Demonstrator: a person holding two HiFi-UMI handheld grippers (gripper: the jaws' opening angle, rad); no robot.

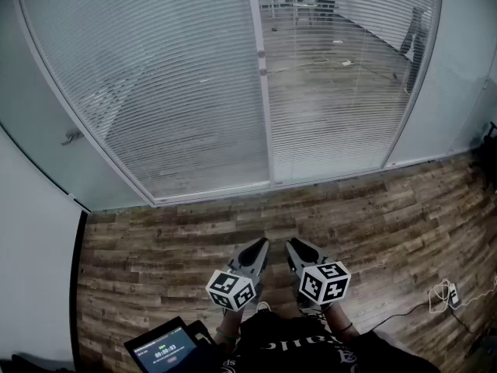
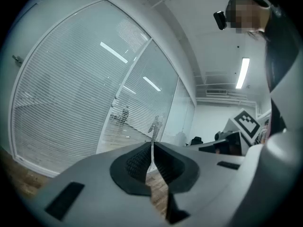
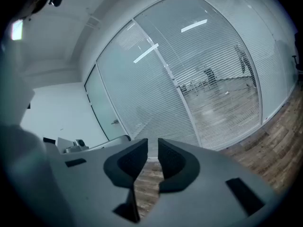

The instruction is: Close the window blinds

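White slatted blinds cover a glass wall ahead. The left panel's blinds look nearly closed and whitish. Through the right panel's blinds I can see the room beyond. A white post divides the panels. Both grippers are low, close to my body and far from the wall. My left gripper is shut and empty, its tips touching. My right gripper has a narrow gap between its tips and holds nothing. Both gripper views show the blinds at a distance.
Wood plank floor runs between me and the wall. A door with a handle is at the left. A small screen device sits by my left side. A cable and plug lie at the right. A person stands beyond the glass.
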